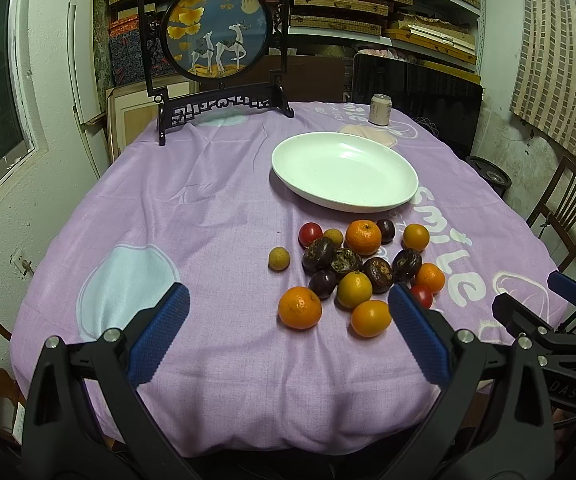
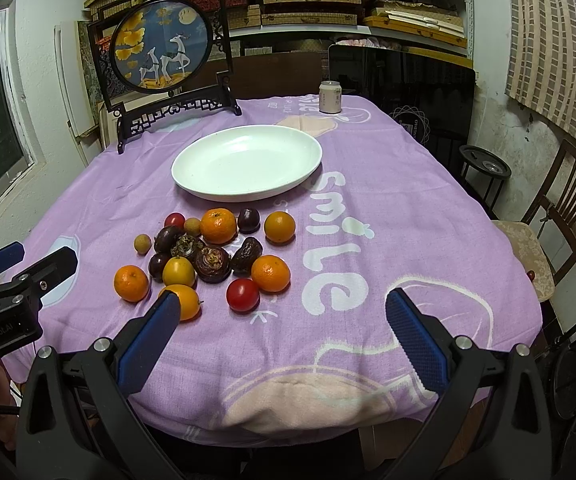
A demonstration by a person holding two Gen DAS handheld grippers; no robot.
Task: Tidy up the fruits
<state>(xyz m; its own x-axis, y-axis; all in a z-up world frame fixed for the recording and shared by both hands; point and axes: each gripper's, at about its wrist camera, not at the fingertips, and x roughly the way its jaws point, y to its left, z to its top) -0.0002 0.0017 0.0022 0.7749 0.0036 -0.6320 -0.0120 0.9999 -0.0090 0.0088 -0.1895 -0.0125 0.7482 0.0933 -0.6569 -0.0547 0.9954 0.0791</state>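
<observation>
A heap of fruit (image 1: 358,268) lies on the purple tablecloth: oranges, red tomatoes, dark passion fruits and small tan longans. It also shows in the right wrist view (image 2: 207,256). An empty white oval plate (image 1: 344,170) sits just beyond the heap, also visible in the right wrist view (image 2: 247,162). My left gripper (image 1: 288,340) is open and empty, low over the near edge, with an orange (image 1: 300,307) just ahead between its fingers. My right gripper (image 2: 283,340) is open and empty, to the right of the heap; a red tomato (image 2: 242,295) lies just ahead.
A framed round deer picture on a black stand (image 1: 215,28) stands at the table's back left. A drink can (image 1: 380,109) stands at the back right. Wooden chairs (image 2: 560,216) flank the table. Shelves of boxes fill the back wall.
</observation>
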